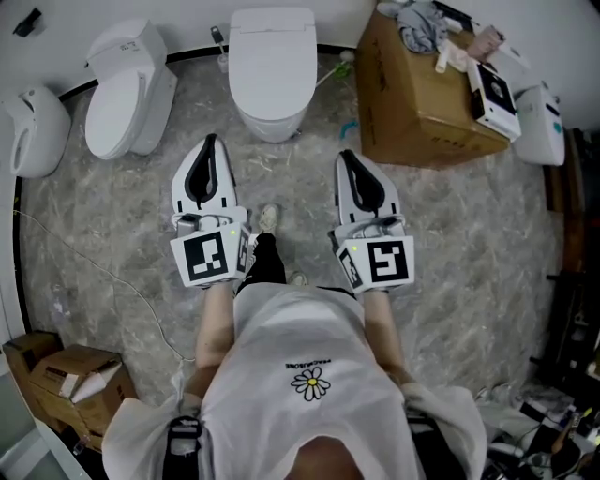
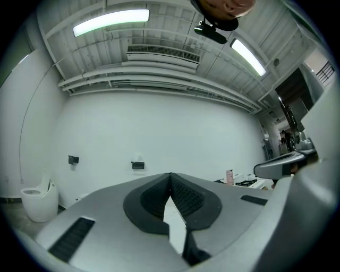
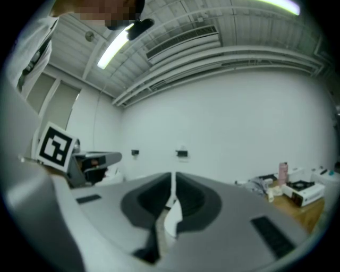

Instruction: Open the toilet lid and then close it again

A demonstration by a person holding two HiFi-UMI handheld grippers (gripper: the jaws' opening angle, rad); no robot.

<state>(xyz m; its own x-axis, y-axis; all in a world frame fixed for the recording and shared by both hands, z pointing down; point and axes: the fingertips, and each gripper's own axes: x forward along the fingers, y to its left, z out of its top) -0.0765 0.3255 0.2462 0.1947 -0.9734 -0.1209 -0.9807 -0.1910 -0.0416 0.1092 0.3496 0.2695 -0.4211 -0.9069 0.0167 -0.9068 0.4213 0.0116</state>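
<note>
**A:** What takes up most of the head view?

**B:** A grey marbled floor [image 1: 469, 244], running up to a white wall [image 1: 187, 14].

**A:** And the toilet?

**B:** The toilet [image 1: 272, 117] stands against that wall at top centre. Its lid [image 1: 272, 47] is down flat over the bowl. A second toilet [image 1: 127, 89] sits to its left. To its right is a big cardboard box [image 1: 412, 103] with clutter on top.

**A:** Where are the tongs?

**B:** Both are held out over the floor, pointing toward the wall and well apart from the toilet. The left gripper [image 1: 211, 142] is off to one side and the right gripper [image 1: 345, 157] to the other. The toilet lies ahead, between their lines.

**A:** How do the jaws stand?

**B:** Together on both. Each gripper view shows the dark pads meeting at the tips with nothing clamped in them.

**A:** Anything smaller?

**B:** Some small cardboard boxes [image 1: 66, 375] in the lower left corner, and a thin cable [image 1: 112, 277] trailing across the floor near them.
</note>
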